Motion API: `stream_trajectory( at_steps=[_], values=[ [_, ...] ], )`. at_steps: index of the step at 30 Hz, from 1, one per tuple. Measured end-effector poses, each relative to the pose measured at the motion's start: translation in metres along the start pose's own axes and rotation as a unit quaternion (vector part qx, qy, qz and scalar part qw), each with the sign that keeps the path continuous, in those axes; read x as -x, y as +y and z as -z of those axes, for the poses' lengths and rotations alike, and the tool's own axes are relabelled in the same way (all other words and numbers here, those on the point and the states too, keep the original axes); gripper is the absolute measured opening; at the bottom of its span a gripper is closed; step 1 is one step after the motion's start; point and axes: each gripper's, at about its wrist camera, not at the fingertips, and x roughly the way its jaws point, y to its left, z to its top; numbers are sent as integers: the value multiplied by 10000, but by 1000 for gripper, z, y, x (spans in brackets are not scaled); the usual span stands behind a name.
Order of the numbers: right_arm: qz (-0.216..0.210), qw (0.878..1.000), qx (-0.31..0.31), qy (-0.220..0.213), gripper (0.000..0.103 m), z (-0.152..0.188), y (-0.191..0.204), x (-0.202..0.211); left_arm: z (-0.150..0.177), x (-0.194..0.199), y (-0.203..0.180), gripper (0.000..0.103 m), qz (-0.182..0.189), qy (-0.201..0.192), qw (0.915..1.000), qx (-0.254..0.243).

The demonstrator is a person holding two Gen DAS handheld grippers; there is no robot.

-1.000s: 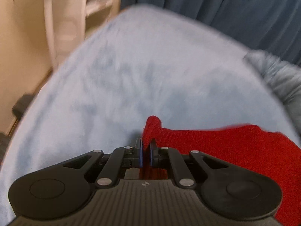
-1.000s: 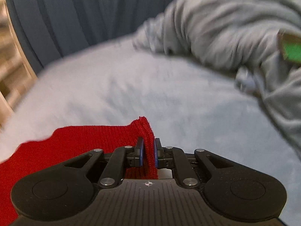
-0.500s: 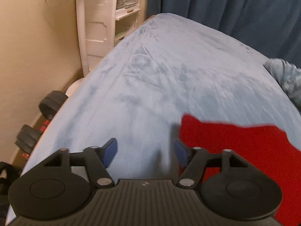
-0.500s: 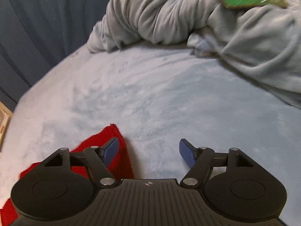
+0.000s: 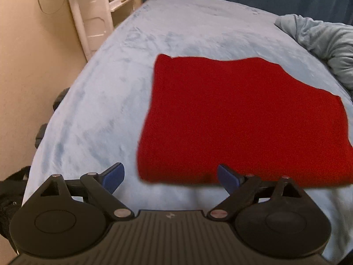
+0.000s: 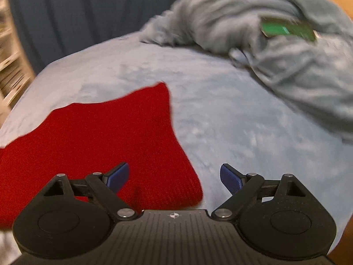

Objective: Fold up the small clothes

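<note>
A second ago each claw was pinched shut on a far corner of the red knit garment (image 5: 242, 119); half a second ago both had let go, and now both stand back from it at its near side. The left claw (image 5: 171, 176) has its jaws wide and still opening, with nothing gripped: only the garment's near left corner shows in the gap between the blue pads (image 5: 113, 175), and they do not press on it. The right claw (image 6: 174, 175) is the same, jaws wide and opening, the garment's near right corner lying between and below them, untouched.

The garment now lies flat as a doubled, roughly square slab in the middle of the pale blue bed cover (image 5: 92, 114), with a thick rounded fold along its near edge and the loose edges at the far side. Its far edge is slightly wavy and the far right corner runs off at a slant, so the layers look not quite matched, though blur makes this hard to judge.

To the far right sits a crumpled grey blanket (image 6: 286, 50) with a green object (image 6: 286, 29) on it, well apart from the garment. A white shelf unit (image 5: 92, 15) stands far left beside the bed.

This fold appears to be done and released. What remains is probably another fold across to make it smaller, or a tidy of the uneven far edge.
</note>
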Motion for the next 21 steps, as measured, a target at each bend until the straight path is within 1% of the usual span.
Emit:
stream_trajectory(
  at_steps=[2, 6, 10, 13, 16, 19, 21],
  values=[
    [21, 9998, -139, 106, 90, -1, -4, -8, 4, 4, -6, 94, -66, 16, 9999, -102],
    [156, 9997, 144, 139, 90, 3, 1, -20, 7, 4, -11, 94, -99, 64, 9998, -140],
    [301, 9990, 319, 128, 90, -1, 10, -39, 5, -7, -10, 94, -150, 165, 9997, -64],
    [287, 9988, 348, 167, 90, -7, 17, -50, 3, -17, -10, 94, -204, 275, 9994, -27],
    [340, 9973, 540, 376, 91, -6, 20, -66, 2, -26, -8, 94, -215, 389, 9990, 8],
    [478, 9954, 612, 555, 94, 4, 11, -73, 2, -33, -7, 94, -205, 429, 9989, 36],
    [537, 9961, 414, 564, 95, 9, -3, -67, 3, -35, -5, 94, -192, 442, 9988, 50]
  ],
)
